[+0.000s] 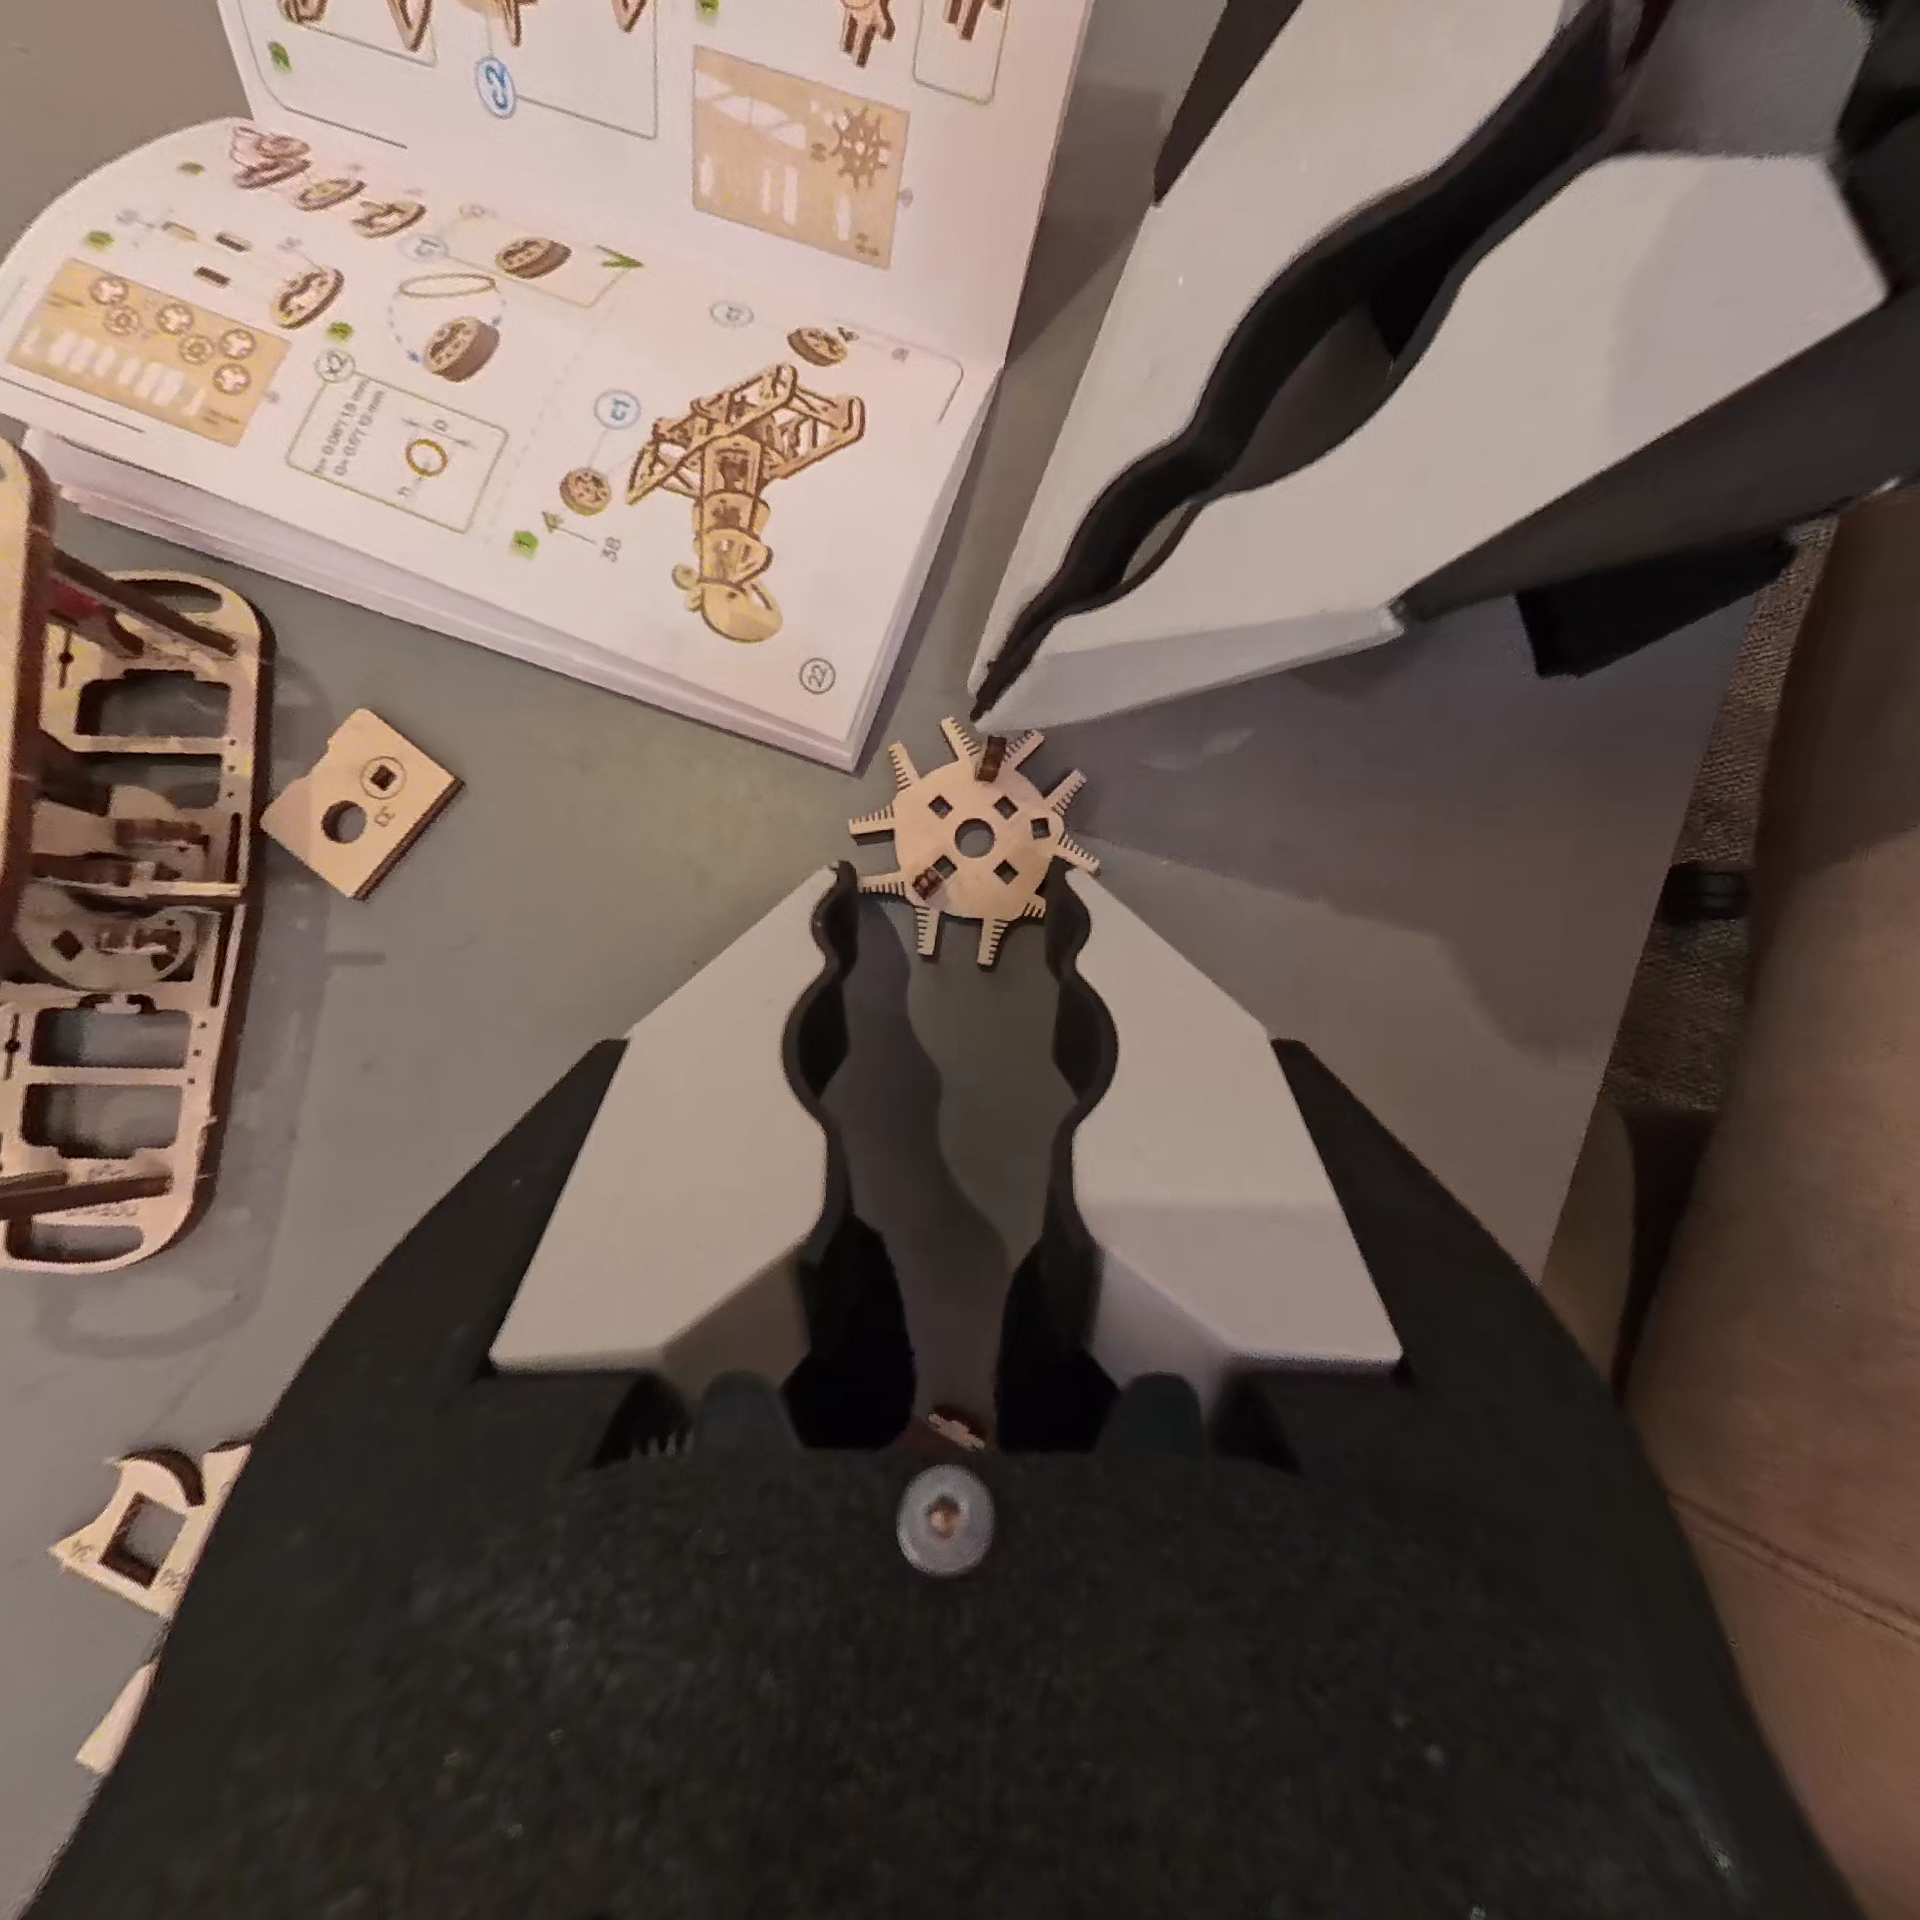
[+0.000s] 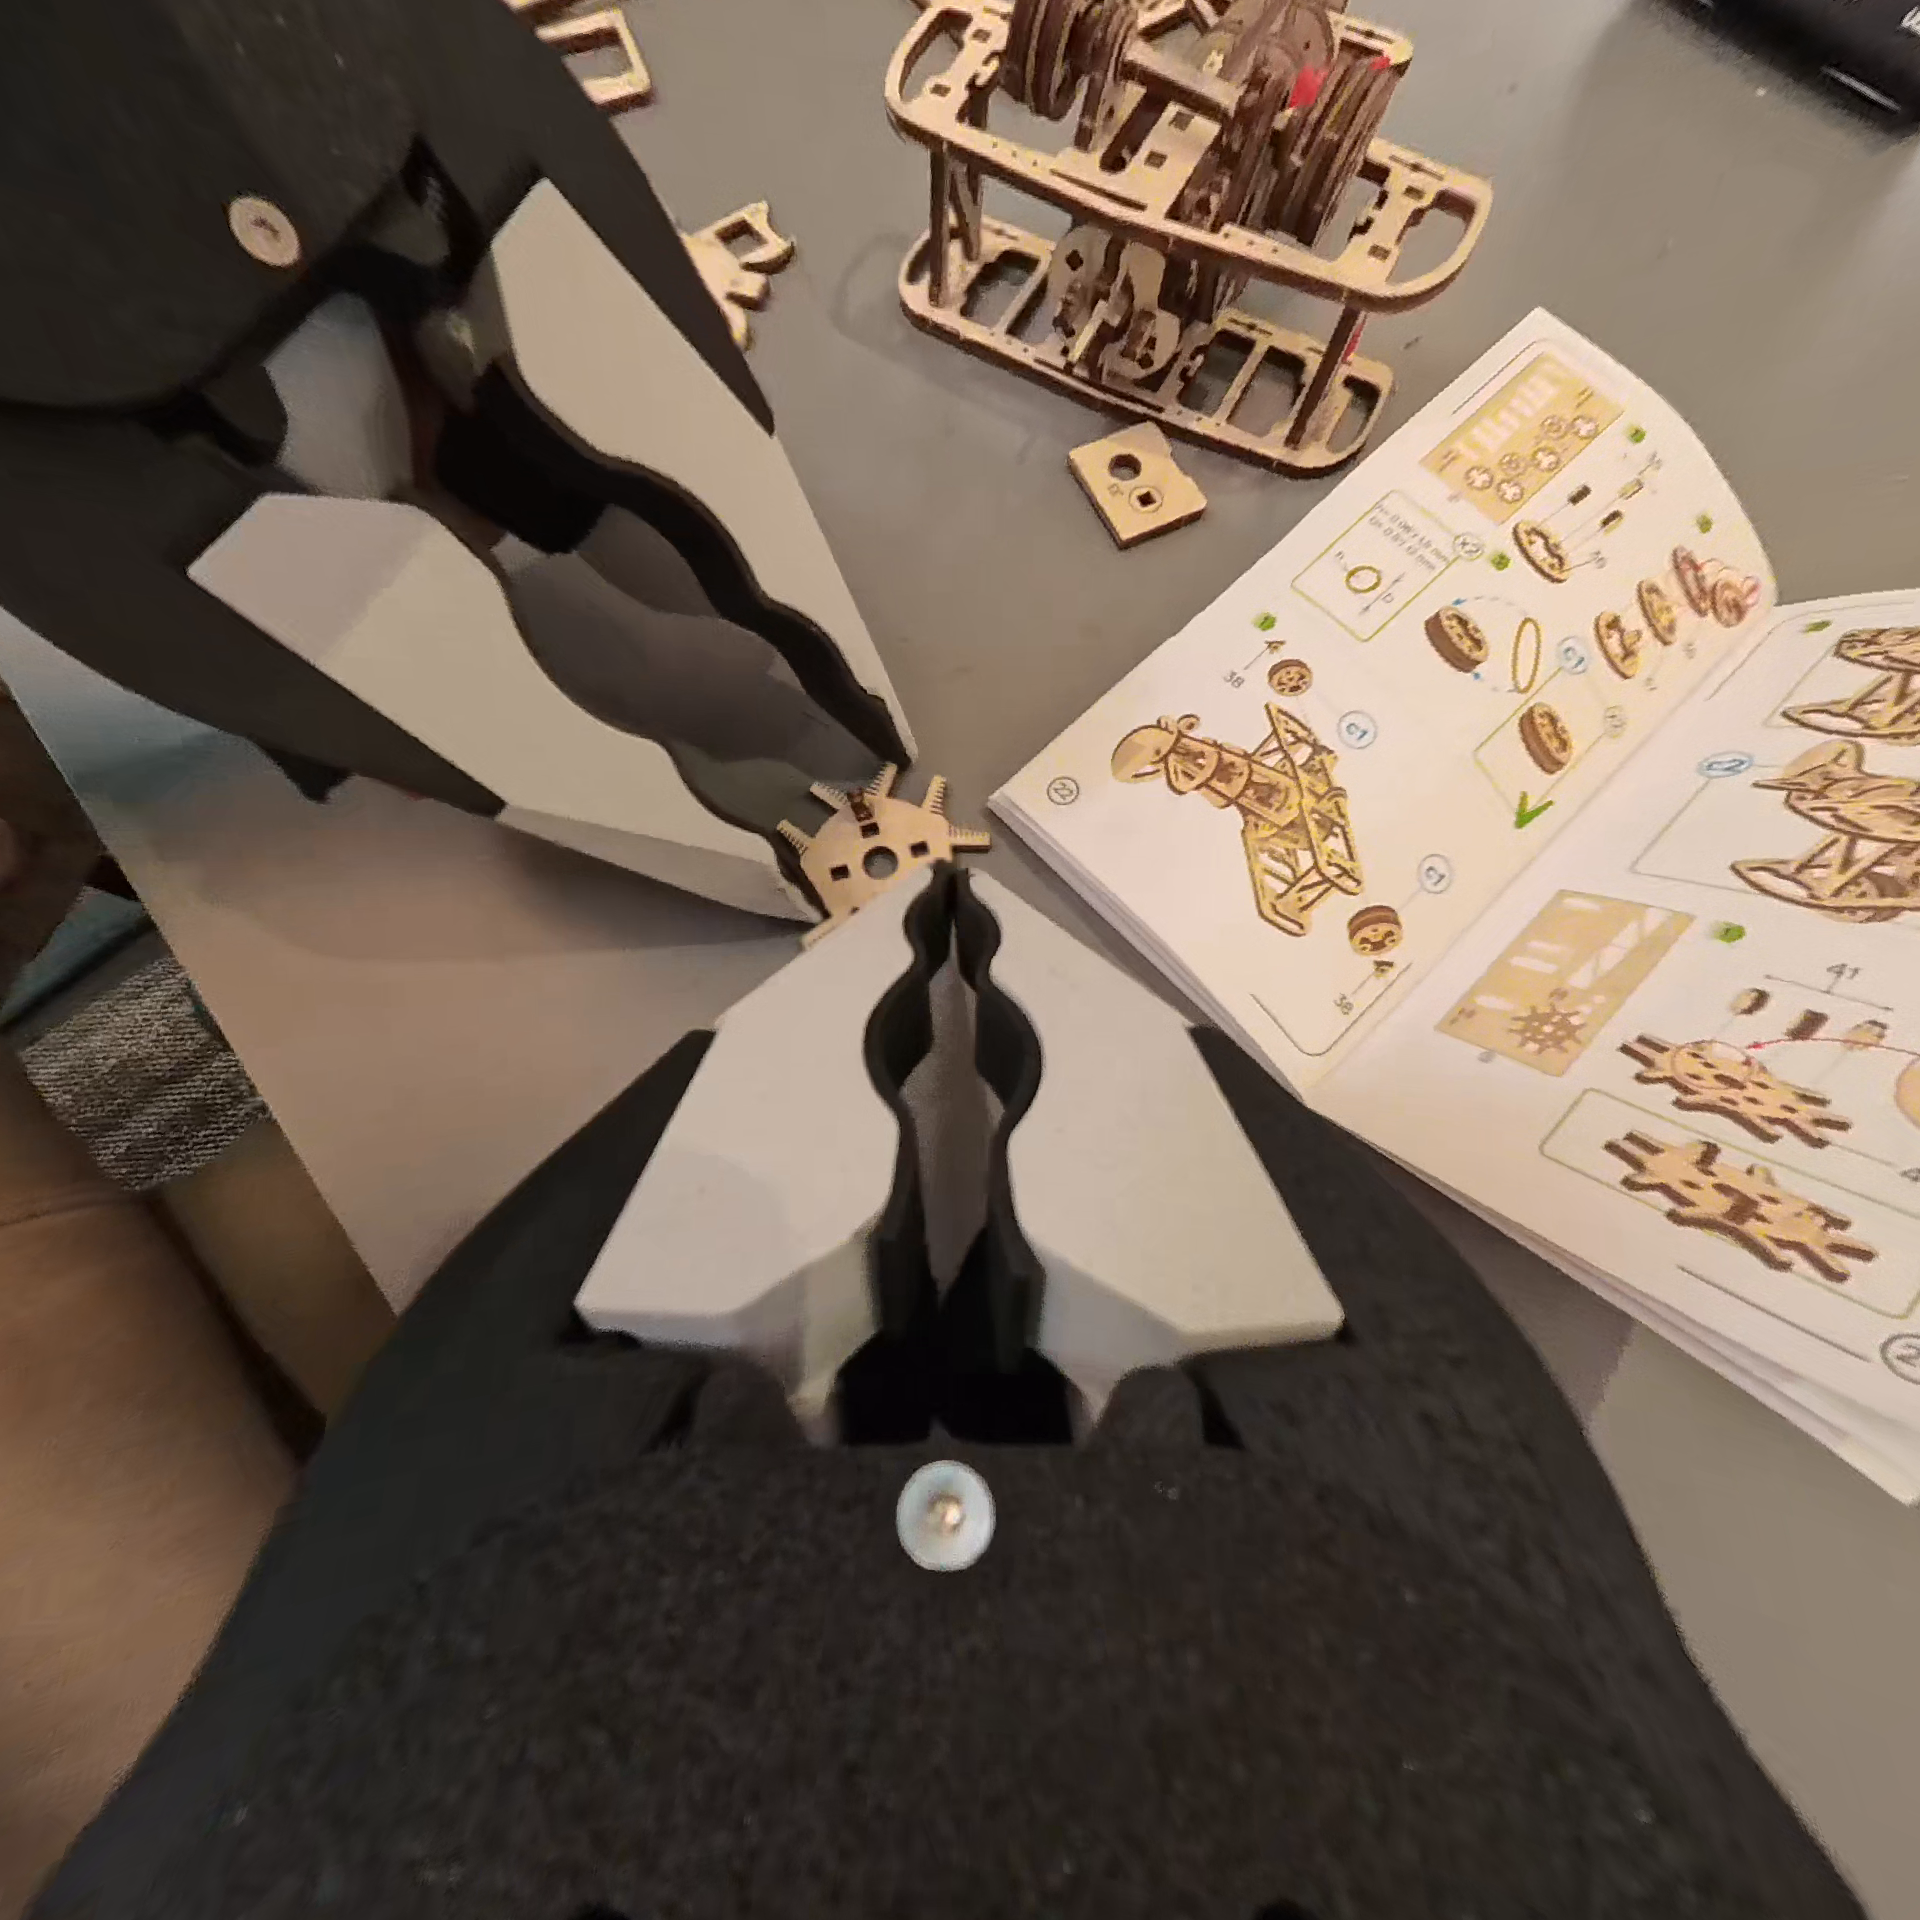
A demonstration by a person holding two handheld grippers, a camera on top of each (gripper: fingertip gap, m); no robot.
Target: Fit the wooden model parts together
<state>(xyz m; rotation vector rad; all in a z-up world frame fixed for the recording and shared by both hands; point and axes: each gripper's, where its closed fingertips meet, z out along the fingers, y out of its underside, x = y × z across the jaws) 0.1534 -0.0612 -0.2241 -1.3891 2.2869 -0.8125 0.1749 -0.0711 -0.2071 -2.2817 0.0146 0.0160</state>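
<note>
Item: wheel (image 1: 971, 844), thin spoked plywood, flat on surface (image 1: 582, 1039), centre. Light, stiff, brittle spokes; I grip at the hub. Left gripper (image 1: 951, 899): jaws half open, straddling its near edge. Right gripper (image 2: 951, 878): jaws nearly closed; contents indiscernible.

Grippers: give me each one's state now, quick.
Left gripper: open, fingers around the wheel, not clamped.
Right gripper: closed on a small peg.
</note>
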